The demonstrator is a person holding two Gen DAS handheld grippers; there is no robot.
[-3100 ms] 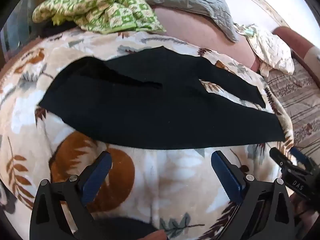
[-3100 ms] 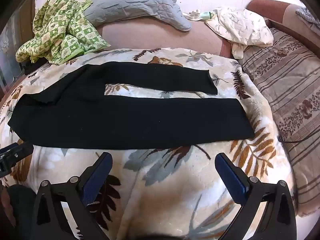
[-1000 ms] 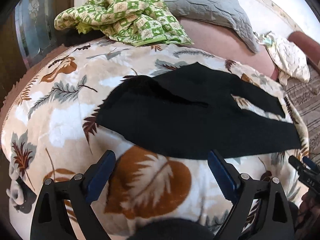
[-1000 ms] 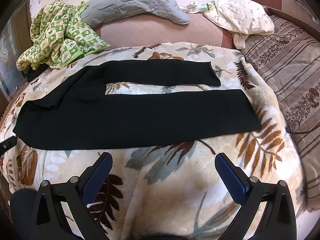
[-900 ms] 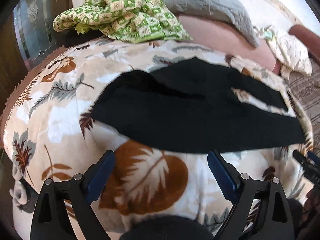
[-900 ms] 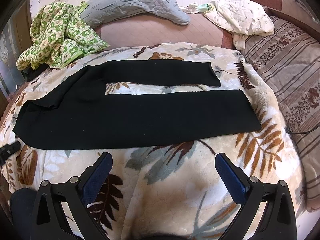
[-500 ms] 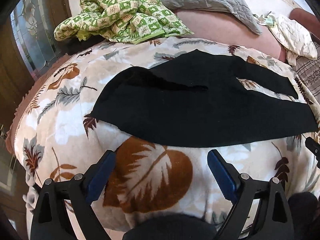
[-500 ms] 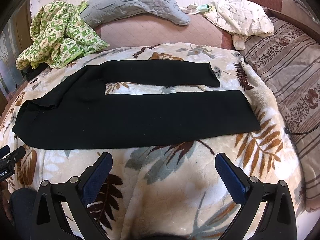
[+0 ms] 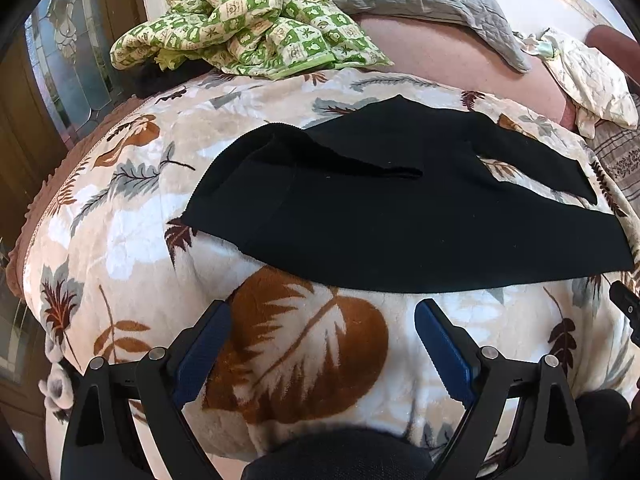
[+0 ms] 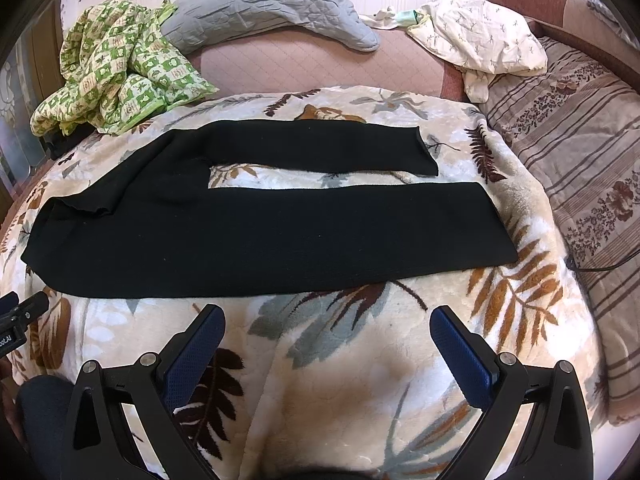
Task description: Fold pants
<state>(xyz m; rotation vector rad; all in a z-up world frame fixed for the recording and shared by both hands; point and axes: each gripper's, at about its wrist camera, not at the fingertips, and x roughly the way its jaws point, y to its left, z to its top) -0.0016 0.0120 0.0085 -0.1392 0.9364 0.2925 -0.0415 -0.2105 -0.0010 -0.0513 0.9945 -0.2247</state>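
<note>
Both pairs of jaws stand wide apart and hold nothing. The left gripper [image 9: 322, 322] hangs over a brown leaf print on the blanket [image 9: 120, 232], just short of the near hem of the pants [image 9: 400, 224], at their waist end. The right gripper [image 10: 326, 326] hangs over the blanket too, near the long edge of the pants [image 10: 280, 236], about midway along the closer leg. The black pants lie flat and unfolded across the bed, waist to the left, both legs running right with a strip of blanket showing between them; the far leg ends shorter than the near one. At the waist the top layer is a bit rumpled. Beyond them lie a green checked cloth [image 10: 116, 68], a grey pillow [image 10: 264, 8] and a pale cloth [image 10: 480, 36]. A striped cover [image 10: 580, 140] lies to the right.
</note>
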